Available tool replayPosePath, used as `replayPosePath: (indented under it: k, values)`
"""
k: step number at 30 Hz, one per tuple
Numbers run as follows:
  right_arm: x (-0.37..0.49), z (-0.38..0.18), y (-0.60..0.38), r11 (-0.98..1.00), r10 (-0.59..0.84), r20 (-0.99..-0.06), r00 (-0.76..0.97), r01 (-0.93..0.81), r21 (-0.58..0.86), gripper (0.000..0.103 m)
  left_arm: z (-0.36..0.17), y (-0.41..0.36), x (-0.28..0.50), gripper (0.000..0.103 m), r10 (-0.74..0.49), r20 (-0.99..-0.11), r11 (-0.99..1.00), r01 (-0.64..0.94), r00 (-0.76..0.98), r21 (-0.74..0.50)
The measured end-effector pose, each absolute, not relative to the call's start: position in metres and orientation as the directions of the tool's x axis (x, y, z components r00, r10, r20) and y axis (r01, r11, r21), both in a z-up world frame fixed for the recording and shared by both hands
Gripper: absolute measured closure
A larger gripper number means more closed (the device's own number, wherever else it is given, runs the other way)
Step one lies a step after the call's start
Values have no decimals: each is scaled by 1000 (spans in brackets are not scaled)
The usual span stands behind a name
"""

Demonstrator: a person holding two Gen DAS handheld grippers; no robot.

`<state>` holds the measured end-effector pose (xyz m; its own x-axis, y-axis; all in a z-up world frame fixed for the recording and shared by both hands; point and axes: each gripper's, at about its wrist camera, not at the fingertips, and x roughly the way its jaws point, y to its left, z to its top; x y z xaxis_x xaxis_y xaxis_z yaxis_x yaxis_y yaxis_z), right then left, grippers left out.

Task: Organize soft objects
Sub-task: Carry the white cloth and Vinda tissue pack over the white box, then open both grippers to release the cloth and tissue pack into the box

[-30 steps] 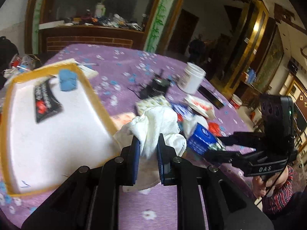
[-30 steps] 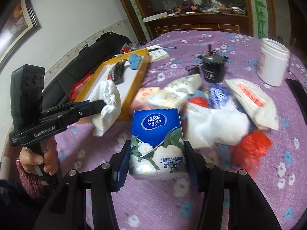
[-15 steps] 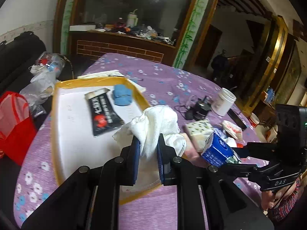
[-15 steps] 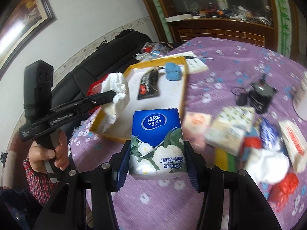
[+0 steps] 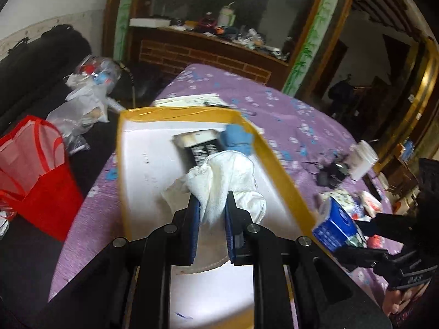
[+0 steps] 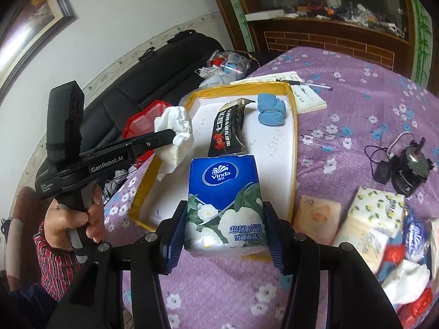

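Purple flowered tablecloth (image 6: 356, 104) carries a yellow-rimmed tray (image 6: 295, 148), and both my loads have swung from the heap of packets (image 6: 378, 219) toward it. My left gripper (image 5: 211, 208) stays clamped on the white towel (image 5: 227, 172), now hanging over the tray floor. My right gripper (image 6: 223, 227) grips the blue tissue pack (image 6: 225, 192) at the tray's near rim. Lowering and releasing look next.
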<state>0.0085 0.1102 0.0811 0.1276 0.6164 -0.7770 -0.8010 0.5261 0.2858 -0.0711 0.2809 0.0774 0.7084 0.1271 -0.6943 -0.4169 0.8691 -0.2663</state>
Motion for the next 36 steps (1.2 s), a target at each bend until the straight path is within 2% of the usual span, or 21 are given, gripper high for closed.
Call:
replayPosePath:
  k: [16,25,27,29,31,36]
  values:
    - [47,34,176,605,514,-842,162,-765,222,50,42,334,-11,89,156,-787,823,-519,597,-231]
    - [56,20,188,619,478,-861,174,-762,190,49,35,338,-8,87,140,-786,823,-513,602,-245]
    - [56,18,188,617,476,-863,171,-763,190,48,36,337,-7,81,140,-786,825,-510,602,-244]
    - [56,17,188,617,477,-863,168,-763,192,47,37,336,-8,60,137,-783,826,-506,607,-248]
    - [56,17,187,613,481,-861,164,-765,197,47,40,335,-10,52,131,-776,827,-500,617,-258]
    - [55,24,181,615,487,-856,173,-763,196,41,48,332,-14,51,129,-769,825,-498,626,-267]
